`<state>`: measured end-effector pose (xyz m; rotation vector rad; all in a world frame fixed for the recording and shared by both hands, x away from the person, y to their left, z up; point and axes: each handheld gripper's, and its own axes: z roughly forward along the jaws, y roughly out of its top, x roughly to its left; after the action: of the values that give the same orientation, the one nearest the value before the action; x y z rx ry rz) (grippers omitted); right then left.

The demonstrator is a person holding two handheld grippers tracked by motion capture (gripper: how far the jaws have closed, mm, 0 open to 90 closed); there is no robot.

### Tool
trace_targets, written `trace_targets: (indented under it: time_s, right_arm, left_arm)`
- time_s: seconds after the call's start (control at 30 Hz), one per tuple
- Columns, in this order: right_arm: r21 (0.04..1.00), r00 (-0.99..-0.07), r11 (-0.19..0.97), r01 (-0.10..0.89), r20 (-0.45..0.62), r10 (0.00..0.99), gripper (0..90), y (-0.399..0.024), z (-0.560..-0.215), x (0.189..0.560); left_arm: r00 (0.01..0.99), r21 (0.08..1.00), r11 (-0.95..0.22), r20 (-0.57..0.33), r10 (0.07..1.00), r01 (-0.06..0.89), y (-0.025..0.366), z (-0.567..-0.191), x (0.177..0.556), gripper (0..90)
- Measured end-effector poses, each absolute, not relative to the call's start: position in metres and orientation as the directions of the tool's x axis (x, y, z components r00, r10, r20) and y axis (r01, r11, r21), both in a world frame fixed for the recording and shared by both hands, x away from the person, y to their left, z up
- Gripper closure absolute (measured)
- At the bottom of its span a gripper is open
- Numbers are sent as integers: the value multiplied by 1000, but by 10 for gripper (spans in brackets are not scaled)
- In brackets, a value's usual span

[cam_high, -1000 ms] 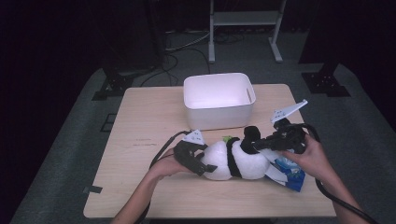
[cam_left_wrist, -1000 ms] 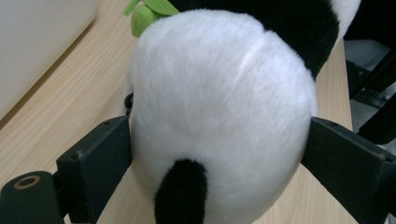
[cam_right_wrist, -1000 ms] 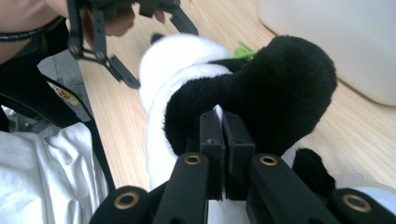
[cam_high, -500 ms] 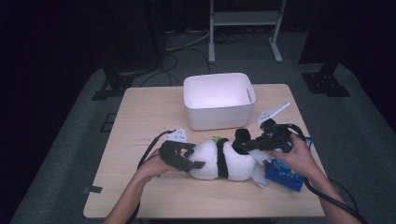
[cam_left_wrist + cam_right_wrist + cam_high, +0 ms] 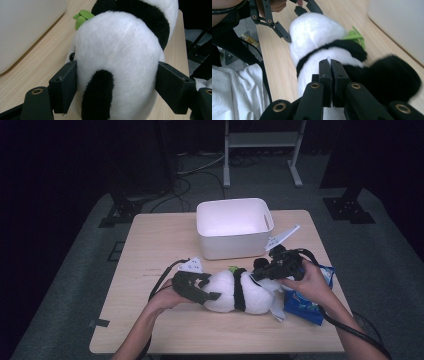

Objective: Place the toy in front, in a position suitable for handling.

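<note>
Dark floor surrounds the light wooden worktop, which carries every item. Largest on it is a white bin, standing beyond both hand-held grippers, near the far edge. Next in size is the panda plush, lying on its side on the worktop between the two hand-held grippers, just in front of the bin. The left hand-held gripper has its jaws set wide around the plush's white rear end; its jaws have just been closing, and in the left gripper view both pads press against the fur on either side of the black tail. The right hand-held gripper sits at the opposite end of the plush, jaws drawn fully together and pinching a small tuft of white fur at the black band. A blue packet lies under the right hand, beside the plush. A small green leaf protrudes from the plush on the bin side.
</note>
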<state>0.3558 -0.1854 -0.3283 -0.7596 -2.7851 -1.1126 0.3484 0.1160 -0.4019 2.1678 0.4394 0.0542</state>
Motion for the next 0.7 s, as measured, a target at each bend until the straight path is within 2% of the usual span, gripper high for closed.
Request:
trace_targets:
  time_s: [0.23,0.5,0.7]
  right_arm:
    - [599,-896,677,428,180,407,869,-162,-330,358]
    - [581,-887,683,443,175,426,865,-170,-334,357]
    - [585,-883,674,451,183,432,866,-179,-339,356]
  left_arm:
    - [937,799,-529,-120,327,287,117,-403,348,212]
    - [937,810,-508,-135,321,291,122,-401,346,157]
    - [927,792,-513,-170,334,330,128,-414,350,107]
